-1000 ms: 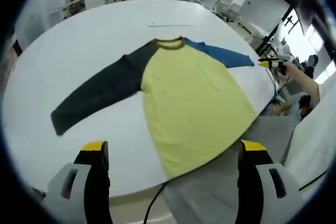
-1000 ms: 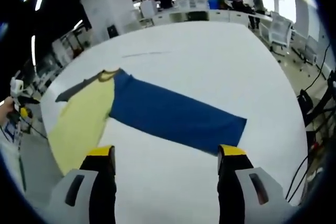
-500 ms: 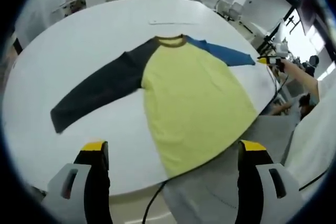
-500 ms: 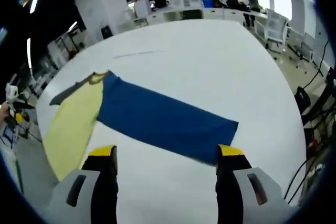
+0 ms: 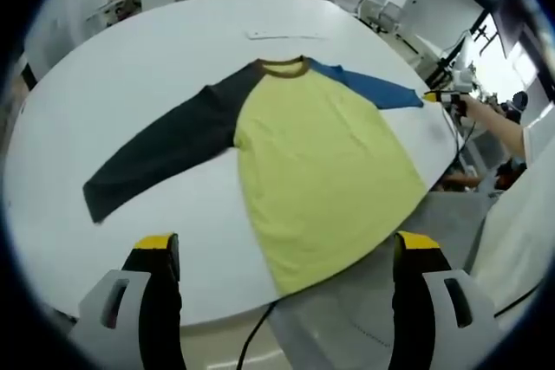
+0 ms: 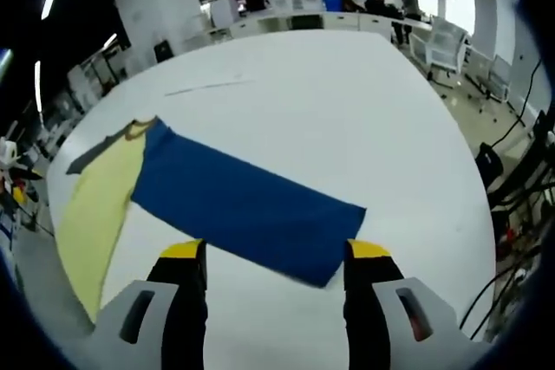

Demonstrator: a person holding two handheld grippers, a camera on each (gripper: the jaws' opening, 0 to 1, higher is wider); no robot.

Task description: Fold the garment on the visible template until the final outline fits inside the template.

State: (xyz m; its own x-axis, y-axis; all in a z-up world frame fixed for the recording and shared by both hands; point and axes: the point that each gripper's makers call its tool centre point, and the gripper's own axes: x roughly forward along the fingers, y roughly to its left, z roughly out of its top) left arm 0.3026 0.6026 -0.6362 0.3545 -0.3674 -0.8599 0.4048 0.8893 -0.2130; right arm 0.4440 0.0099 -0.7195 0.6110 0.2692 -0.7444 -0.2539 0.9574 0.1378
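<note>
Garment: your long-sleeved shirt (image 5: 321, 171) lay flat and unfolded on the white table (image 5: 130, 67), collar toward the far side, its lower hem at the near table edge.
Sleeves: the dark grey sleeve (image 5: 165, 149) ran out to one side, the blue sleeve (image 6: 243, 205) to the other, both lying straight on the tabletop.
Left gripper: your left gripper (image 5: 282, 253) hung above the near table edge, jaws spread wide with nothing between them.
Right gripper: your right gripper (image 6: 273, 262) sat just over the blue sleeve's cuff end, jaws apart, not clamped on the cloth.
Far side: a thin pale strip (image 5: 282, 36) lay beyond the collar.
</note>
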